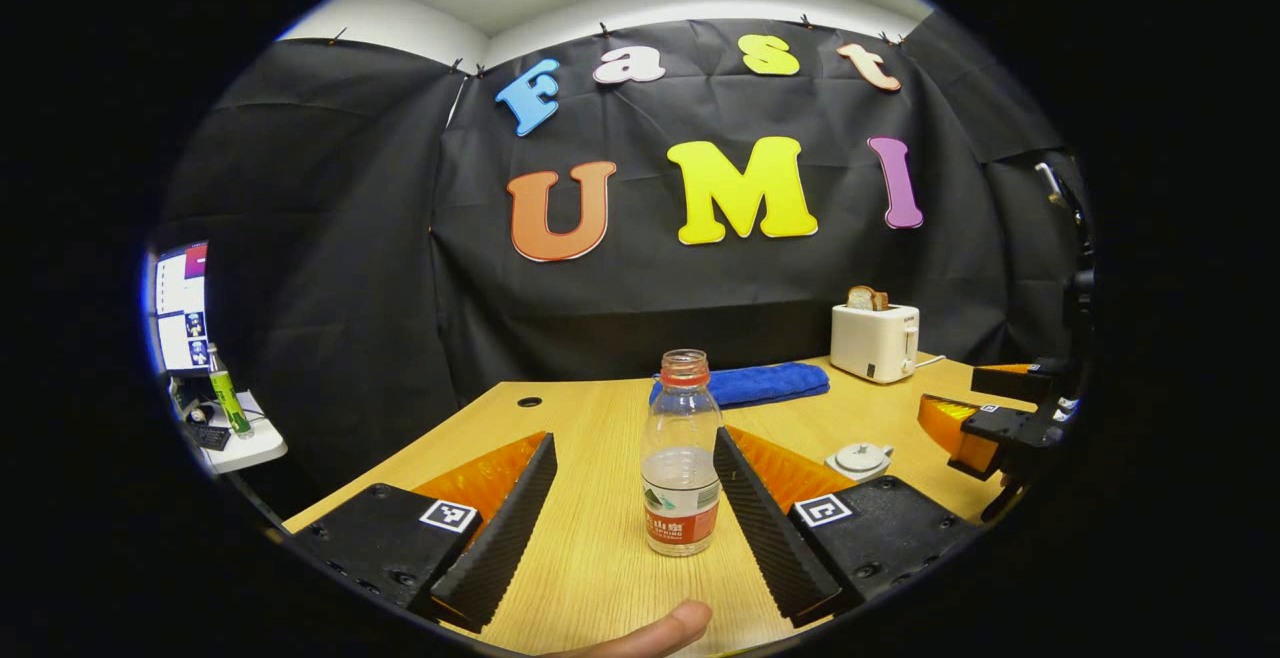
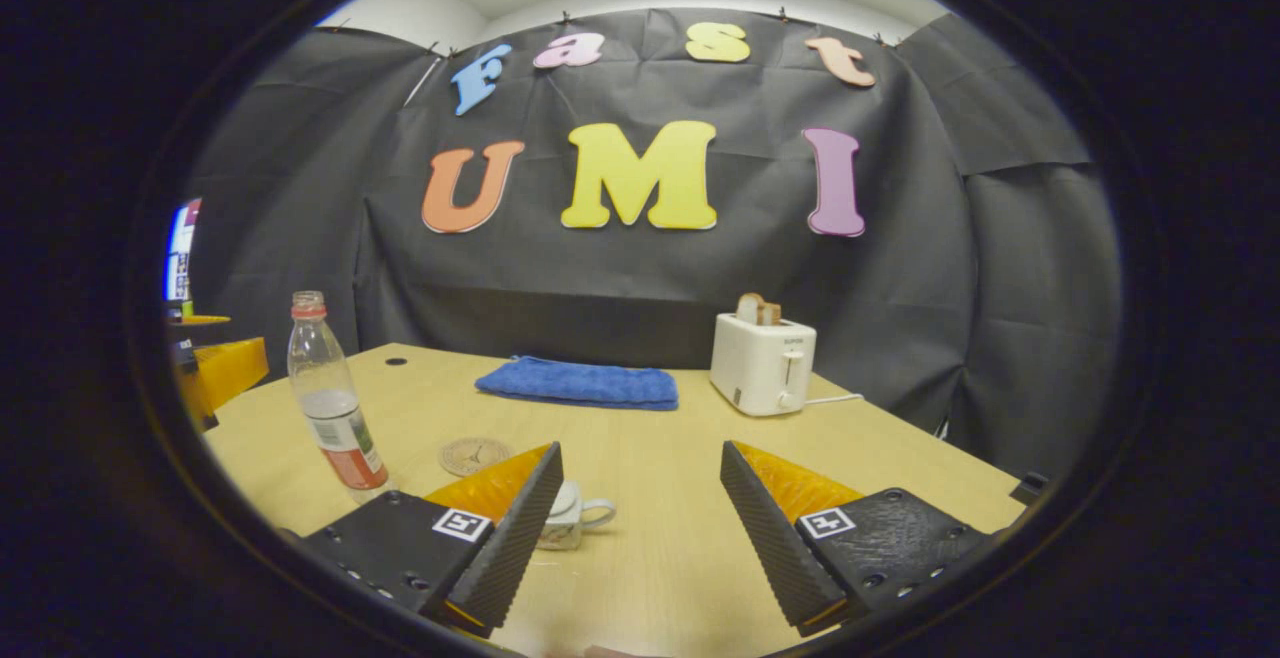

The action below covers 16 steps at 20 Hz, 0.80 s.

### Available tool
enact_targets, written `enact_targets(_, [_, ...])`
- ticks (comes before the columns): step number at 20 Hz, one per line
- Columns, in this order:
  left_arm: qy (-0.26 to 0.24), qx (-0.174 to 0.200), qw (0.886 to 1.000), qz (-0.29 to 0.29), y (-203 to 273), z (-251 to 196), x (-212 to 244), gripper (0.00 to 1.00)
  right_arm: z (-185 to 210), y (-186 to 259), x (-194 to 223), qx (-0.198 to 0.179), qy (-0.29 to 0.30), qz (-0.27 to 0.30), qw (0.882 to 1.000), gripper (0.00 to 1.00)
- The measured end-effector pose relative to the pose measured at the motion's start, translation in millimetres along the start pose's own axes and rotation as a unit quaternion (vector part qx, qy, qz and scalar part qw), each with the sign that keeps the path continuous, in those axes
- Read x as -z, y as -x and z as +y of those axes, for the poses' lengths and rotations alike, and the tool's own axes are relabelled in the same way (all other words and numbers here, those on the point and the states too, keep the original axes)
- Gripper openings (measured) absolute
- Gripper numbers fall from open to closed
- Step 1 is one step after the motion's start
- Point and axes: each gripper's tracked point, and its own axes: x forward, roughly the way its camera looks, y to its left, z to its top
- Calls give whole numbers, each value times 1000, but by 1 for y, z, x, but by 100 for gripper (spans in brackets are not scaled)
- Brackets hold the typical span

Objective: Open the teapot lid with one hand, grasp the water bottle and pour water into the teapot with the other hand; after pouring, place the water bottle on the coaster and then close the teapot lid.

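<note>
Pale wood counter (image 1: 590, 538) in a booth hung with black cloth carries all the task items, with none of them yet in hand. Nearest in the left gripper view, the left tongs (image 1: 635, 513) stand wide open with the water bottle (image 1: 680, 458) upright between the fingers; the bottle sits close to the right-hand finger, and contact there cannot be confirmed, while a clear gap remains on the other side. A fingertip of the person shows at the bottom edge. The bottle is uncapped and partly filled. Risk, as a judgement: an off-centre closure would push the bottle sideways before both fingers bear on it, and a tip would spill water through the open neck. Nearest in the right gripper view, the right tongs (image 2: 640, 523) are likewise wide open and hold nothing; the teapot (image 2: 570, 516) sits just beyond the left-hand finger, partly hidden by it, lid seemingly still on. Risk: the lid knob is small, so a misaligned pinch could slip off or drag the light pot across the counter. The coaster (image 2: 475, 455) lies near the bottle and teapot. Farther back lie a blue towel (image 2: 580, 383) and a white toaster (image 2: 762, 363) holding bread, both well apart from the work.
</note>
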Motion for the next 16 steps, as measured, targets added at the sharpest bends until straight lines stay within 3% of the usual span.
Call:
enact_targets(6, [11,3,1000,12,-7,-1,9,99,38,-30,17,-28,8,19,999,96])
enact_targets(12, [7,-1,1000,11,-12,6,12,99,54,-50,26,-17,7,24,1000,91])
enact_targets(16, [5,-20,1000,21,-17,18,20,99,63,-61,33,-10,9,30,999,75])
